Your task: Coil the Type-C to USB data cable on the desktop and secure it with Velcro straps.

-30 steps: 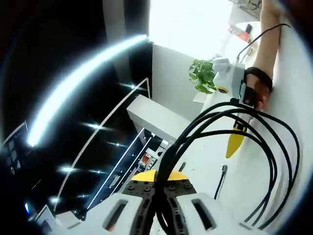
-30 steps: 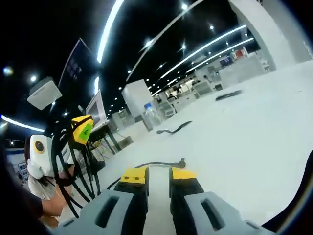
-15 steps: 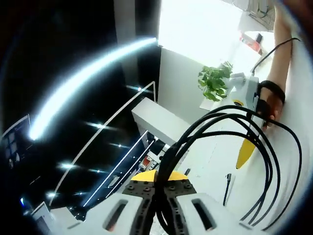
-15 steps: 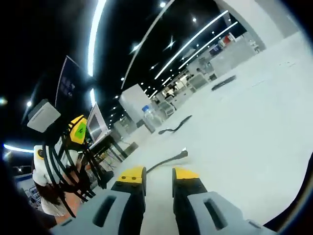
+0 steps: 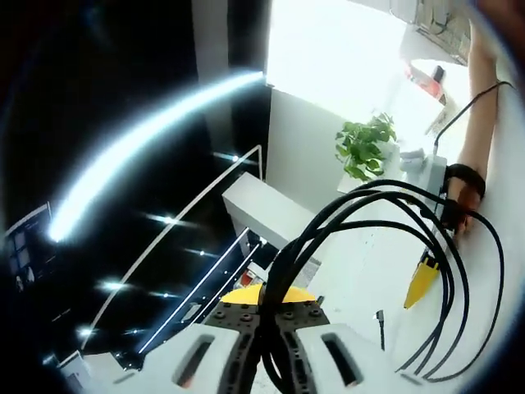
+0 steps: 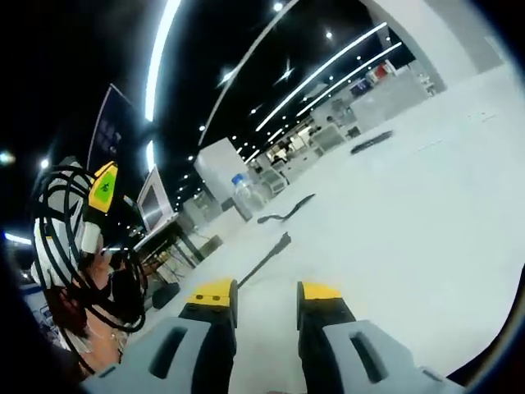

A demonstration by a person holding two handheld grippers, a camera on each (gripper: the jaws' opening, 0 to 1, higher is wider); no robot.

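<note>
The data cable (image 5: 385, 222) hangs as a bundle of black loops, lifted clear of the white desktop (image 6: 426, 189). The left gripper (image 5: 271, 316) has its jaws closed tight on the gathered strands where they cross, and the loops fan out from there. One free end with its plug (image 5: 380, 317) dangles below the loops near the desktop; in the right gripper view a plug-tipped tail (image 6: 275, 248) lies out on the desktop just ahead of the jaws.

The right gripper (image 6: 266, 297) holds nothing; its jaws stand apart with a clear gap between the yellow tips, low over the desktop and aimed toward that tail. Farther out toward the far edge lie a dark curved strip (image 6: 287, 212) and a second dark strip (image 6: 371, 142), possibly the Velcro straps, though too small to tell. A water bottle (image 6: 242, 193) stands beside the nearer strip.

The main risk, as I judge it, is the coil coming undone: the loops are uneven and held at one pinch only, so any slackening of the left grip could let strands slide and spring open. The loose tail could also snag or drag, tugging the loops out of shape when the right gripper reaches for a strap.
</note>
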